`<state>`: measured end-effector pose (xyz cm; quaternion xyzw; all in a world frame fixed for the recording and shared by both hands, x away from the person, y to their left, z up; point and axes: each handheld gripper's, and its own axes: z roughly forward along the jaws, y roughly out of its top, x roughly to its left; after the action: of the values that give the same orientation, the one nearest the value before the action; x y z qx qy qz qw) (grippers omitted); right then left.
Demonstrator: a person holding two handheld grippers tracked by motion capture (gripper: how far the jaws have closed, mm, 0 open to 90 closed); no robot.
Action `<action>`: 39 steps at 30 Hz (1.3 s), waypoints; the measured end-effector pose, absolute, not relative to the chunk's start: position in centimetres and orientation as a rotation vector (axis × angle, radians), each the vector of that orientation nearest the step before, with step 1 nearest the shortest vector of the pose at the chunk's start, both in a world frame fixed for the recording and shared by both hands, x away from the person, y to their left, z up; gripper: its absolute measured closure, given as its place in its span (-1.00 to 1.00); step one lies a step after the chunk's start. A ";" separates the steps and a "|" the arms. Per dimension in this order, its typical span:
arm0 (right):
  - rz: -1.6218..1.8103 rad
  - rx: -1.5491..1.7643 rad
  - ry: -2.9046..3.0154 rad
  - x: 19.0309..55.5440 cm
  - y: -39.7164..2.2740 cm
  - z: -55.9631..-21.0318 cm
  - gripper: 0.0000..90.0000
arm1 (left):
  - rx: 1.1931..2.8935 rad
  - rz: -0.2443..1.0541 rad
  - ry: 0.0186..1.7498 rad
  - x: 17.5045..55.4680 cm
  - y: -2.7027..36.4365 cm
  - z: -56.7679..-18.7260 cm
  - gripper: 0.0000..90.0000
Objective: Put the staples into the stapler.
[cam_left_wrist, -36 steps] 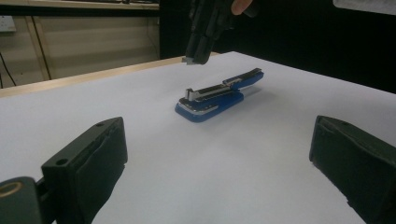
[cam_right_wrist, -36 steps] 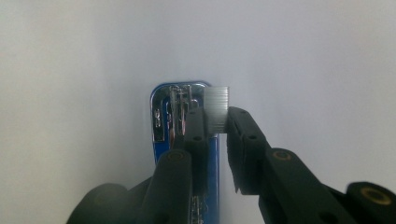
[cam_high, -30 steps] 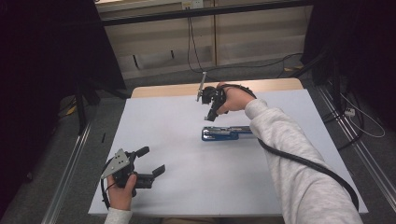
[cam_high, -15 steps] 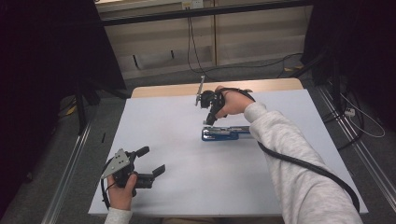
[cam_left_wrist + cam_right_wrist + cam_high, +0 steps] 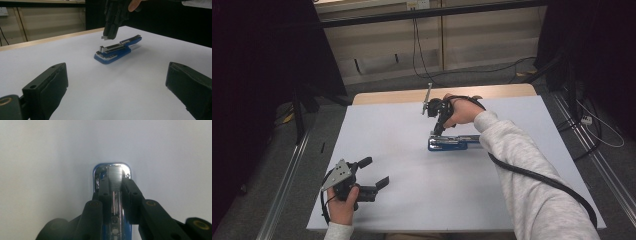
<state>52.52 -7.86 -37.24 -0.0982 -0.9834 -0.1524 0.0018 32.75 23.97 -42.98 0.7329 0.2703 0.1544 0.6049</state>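
A blue stapler (image 5: 453, 143) lies on the white table top (image 5: 377, 135), right of centre, its metal magazine (image 5: 110, 48) facing up. My right gripper (image 5: 437, 130) points down over the stapler's left end, just above it. Its jaws are shut on a short silver strip of staples (image 5: 115, 175), directly over the chromed front of the stapler (image 5: 99, 173). In the left gripper view, the right gripper (image 5: 108, 37) hangs a little above the stapler (image 5: 113, 53). My left gripper (image 5: 374, 172) rests open at the front left, holding nothing; its jaws (image 5: 117, 77) stand wide apart.
A wooden table edge (image 5: 402, 95) runs along the far side. Cables (image 5: 427, 70) lie on the floor behind it, and metal rails (image 5: 287, 190) flank the table. A black cable (image 5: 537, 175) trails along the person's right sleeve.
My right gripper has come down and slightly nearer the stapler's left end with the staples. The left gripper has not moved.
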 end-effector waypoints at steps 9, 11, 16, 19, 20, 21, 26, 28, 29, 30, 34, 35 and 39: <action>-0.450 -0.296 -3.078 52.5 -7.7 -37.8 0.74 | 1.700 0.360 0.623 32.8 23.9 -43.0 -0.91; -0.444 -0.309 -3.080 52.5 -7.6 -37.8 0.74 | 1.700 0.360 0.621 32.8 23.9 -43.0 -0.91; -0.448 -0.314 -3.080 52.5 -7.7 -38.0 0.74 | 1.697 0.360 0.625 32.8 23.9 -43.0 -0.91; -0.446 -0.306 -3.080 52.5 -7.7 -38.1 0.74 | 1.699 0.360 0.622 32.8 23.9 -43.0 -0.91; -0.450 -0.314 -3.076 52.5 -7.7 -38.1 0.74 | 1.697 0.360 0.625 32.8 23.9 -43.0 -0.91; -0.446 -0.317 -3.071 52.5 -7.7 -38.1 0.74 | 1.696 0.362 0.625 32.8 23.9 -43.0 -0.91; -0.442 -0.315 -3.075 52.4 -7.6 -38.4 0.74 | 1.695 0.361 0.625 32.8 23.9 -43.0 -0.91; -0.445 -0.308 -3.075 52.5 -7.6 -38.5 0.74 | 1.695 0.362 0.626 32.7 23.9 -43.0 -0.91; -0.445 -0.295 -3.078 52.5 -7.6 -38.5 0.74 | 1.695 0.358 0.625 32.8 23.9 -43.0 -0.91; -0.445 -0.295 -3.078 52.5 -7.6 -38.5 0.74 | 1.695 0.358 0.625 32.8 23.9 -43.0 -0.91; -0.438 -0.298 -3.081 52.6 -7.6 -38.6 0.74 | 1.698 0.360 0.621 32.8 23.9 -43.0 -0.91; -0.430 -0.315 -3.071 52.5 -7.6 -38.7 0.74 | 1.700 0.361 0.620 32.8 23.9 -43.0 -0.91; -0.438 -0.299 -3.075 52.6 -7.7 -39.0 0.74 | 1.705 0.363 0.618 32.8 23.9 -43.0 -0.91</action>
<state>52.62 -7.66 -38.96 -0.0958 -0.9854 -0.1403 0.0107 32.80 23.93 -42.98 0.7360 0.2668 0.1568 0.6021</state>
